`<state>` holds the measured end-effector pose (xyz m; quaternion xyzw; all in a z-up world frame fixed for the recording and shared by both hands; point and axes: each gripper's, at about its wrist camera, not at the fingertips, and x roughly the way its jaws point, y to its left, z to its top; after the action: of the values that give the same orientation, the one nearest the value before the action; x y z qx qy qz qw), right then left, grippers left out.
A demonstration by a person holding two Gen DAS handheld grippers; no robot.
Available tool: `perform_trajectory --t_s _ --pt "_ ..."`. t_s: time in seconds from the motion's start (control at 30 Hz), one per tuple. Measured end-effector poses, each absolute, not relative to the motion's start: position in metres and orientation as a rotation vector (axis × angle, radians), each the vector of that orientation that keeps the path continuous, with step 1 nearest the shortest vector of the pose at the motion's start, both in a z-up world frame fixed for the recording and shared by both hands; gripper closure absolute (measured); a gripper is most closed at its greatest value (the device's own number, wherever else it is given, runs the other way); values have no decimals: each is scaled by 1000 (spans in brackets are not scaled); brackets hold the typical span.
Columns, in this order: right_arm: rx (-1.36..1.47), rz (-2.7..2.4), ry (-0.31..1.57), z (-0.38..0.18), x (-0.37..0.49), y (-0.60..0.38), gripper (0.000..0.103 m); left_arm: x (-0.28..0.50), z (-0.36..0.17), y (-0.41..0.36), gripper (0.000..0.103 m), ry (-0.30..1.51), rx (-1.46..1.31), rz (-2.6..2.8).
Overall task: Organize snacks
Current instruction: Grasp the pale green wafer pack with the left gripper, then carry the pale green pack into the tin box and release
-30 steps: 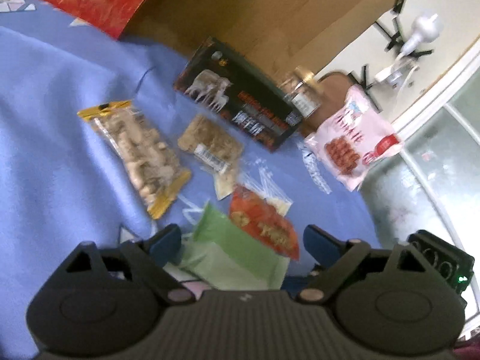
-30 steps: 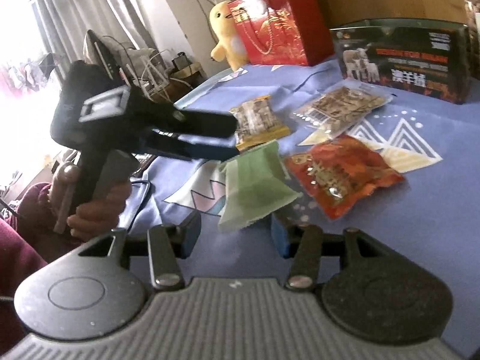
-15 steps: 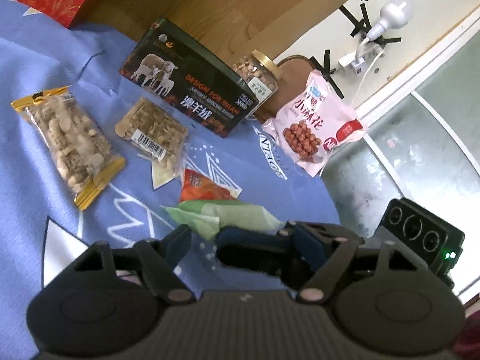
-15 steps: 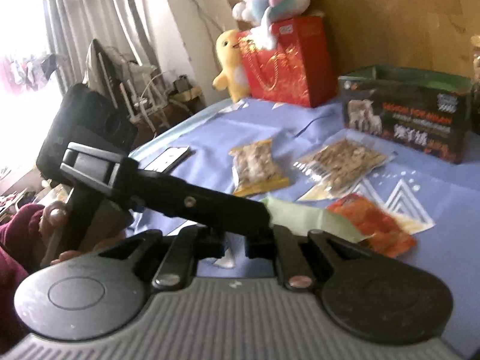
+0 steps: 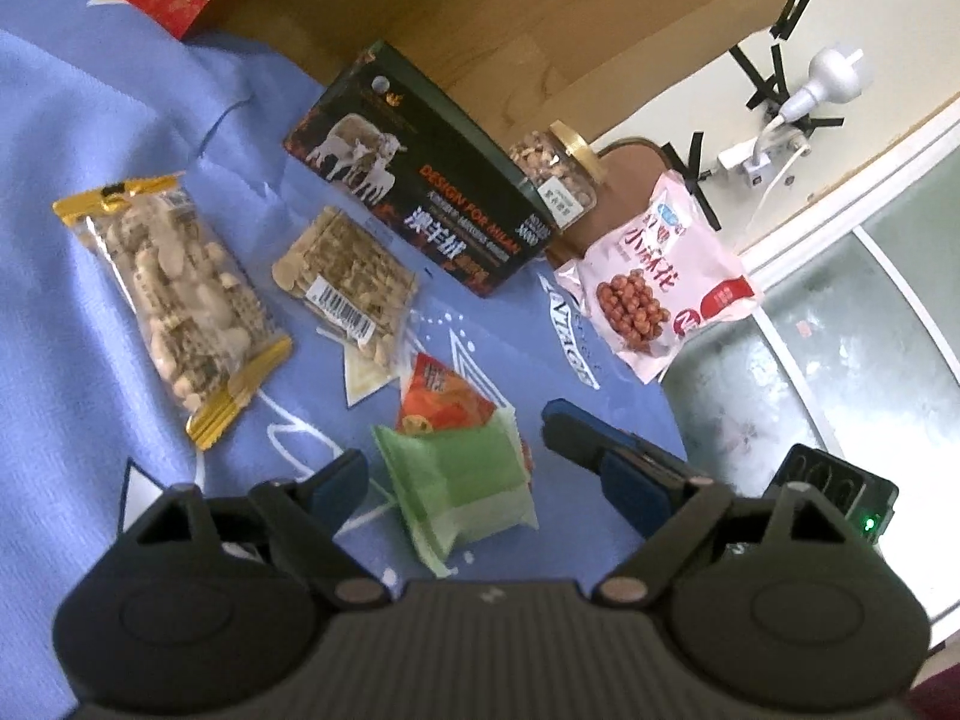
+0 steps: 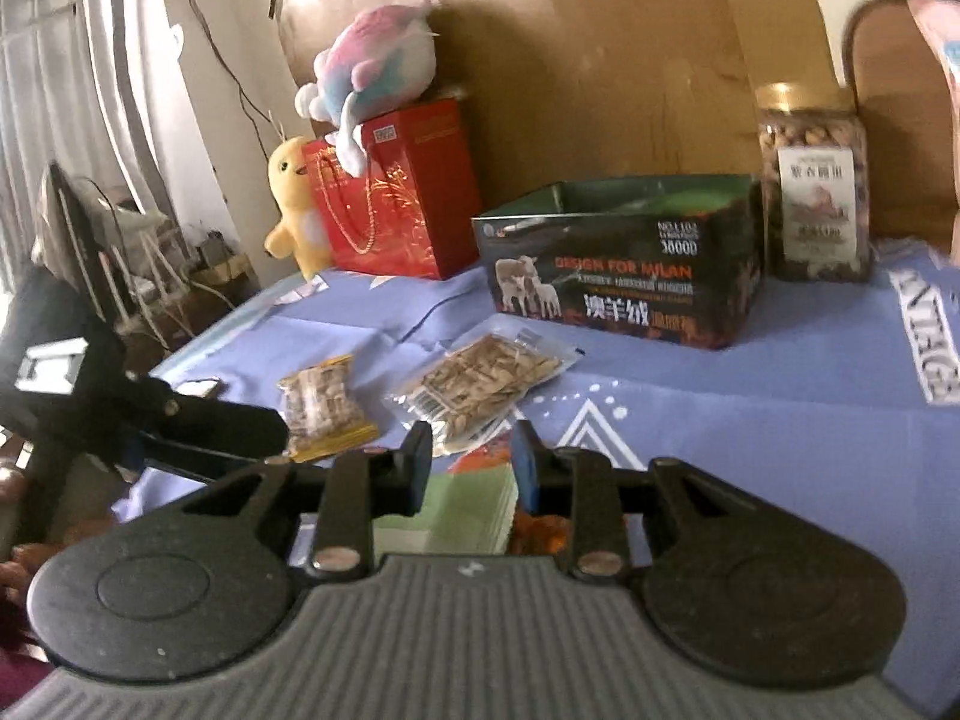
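Blue cloth printed with white triangles covers the table [image 5: 90, 192] you are working over, and a cardboard sheet stands along its far edge. Your left gripper [image 5: 474, 480] has its jaws wide and opening, and the green packet [image 5: 462, 492] lies on the cloth between them with neither pad on it. Your right gripper [image 6: 471, 462] is narrow with its jaws opening; in its own view the green packet [image 6: 468, 507] shows low between the fingers, and you cannot quite tell from the blur whether a pad brushes it. Under the packet's far end lies the orange packet [image 5: 441, 396]. Toward the table's left edge sits the gold-ended nut packet [image 5: 180, 294], and just beside it the clear seed packet [image 5: 348, 276] with its barcode. Against the far edge stand the dark open box [image 6: 624, 264], the gold-lidded nut jar [image 6: 813, 192] beside it, and the red gift bag [image 6: 402, 192] near the far left corner. At the right edge leans the pink peanut bag [image 5: 654, 276].
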<state>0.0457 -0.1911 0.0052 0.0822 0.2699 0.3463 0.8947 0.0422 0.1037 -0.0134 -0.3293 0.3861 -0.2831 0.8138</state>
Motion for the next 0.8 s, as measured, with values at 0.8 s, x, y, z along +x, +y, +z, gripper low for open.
perform_trajectory --t_s 0.8 --pt "-83 750 414 27 42 -154 61 81 33 86 28 740 -564 -644"
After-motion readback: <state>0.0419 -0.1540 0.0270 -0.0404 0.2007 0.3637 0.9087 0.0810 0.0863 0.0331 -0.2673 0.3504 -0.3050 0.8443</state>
